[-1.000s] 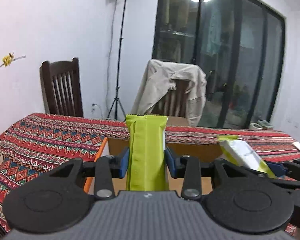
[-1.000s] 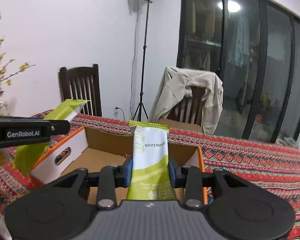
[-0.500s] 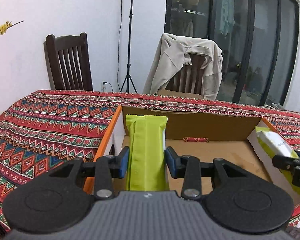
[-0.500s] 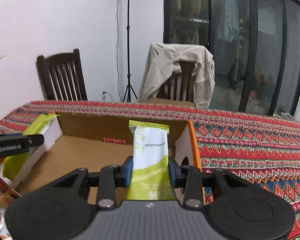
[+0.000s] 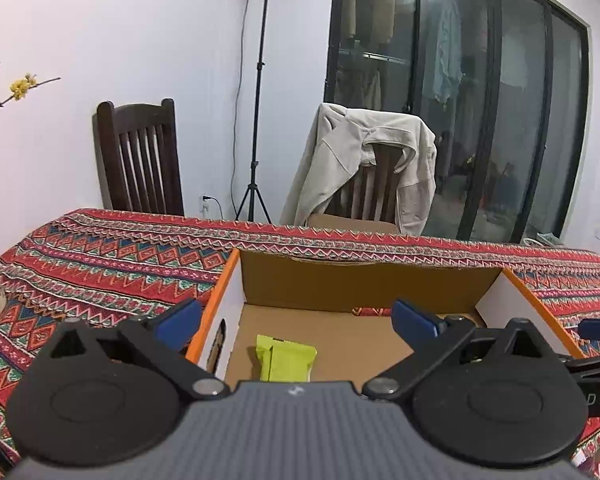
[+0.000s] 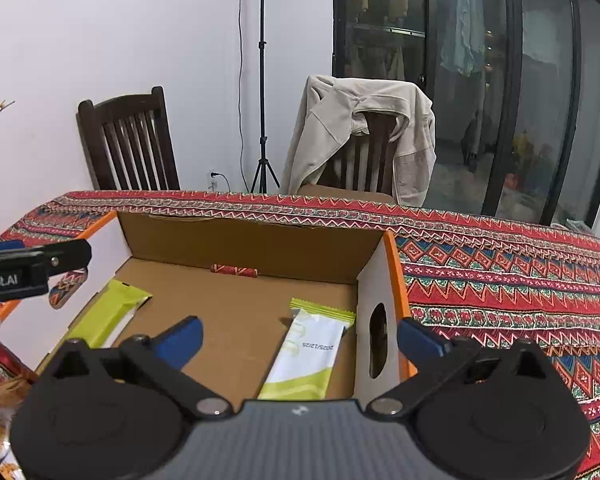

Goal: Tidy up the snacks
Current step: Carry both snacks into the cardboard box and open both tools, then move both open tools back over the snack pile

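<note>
Both packets delivered: left gripper (image 5: 296, 318) and right gripper (image 6: 300, 338), jaws just sprung wide and empty, above the cardboard box (image 6: 244, 248), green packet (image 5: 285, 363) lower centre, white-green packet (image 6: 308, 356) by right wall; remaining snacks not clearly visible.

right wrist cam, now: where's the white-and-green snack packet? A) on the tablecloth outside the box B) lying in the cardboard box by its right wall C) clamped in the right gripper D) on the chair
B: the white-and-green packet lies on the cardboard box floor beside the right wall, clear of the open right gripper.
</note>
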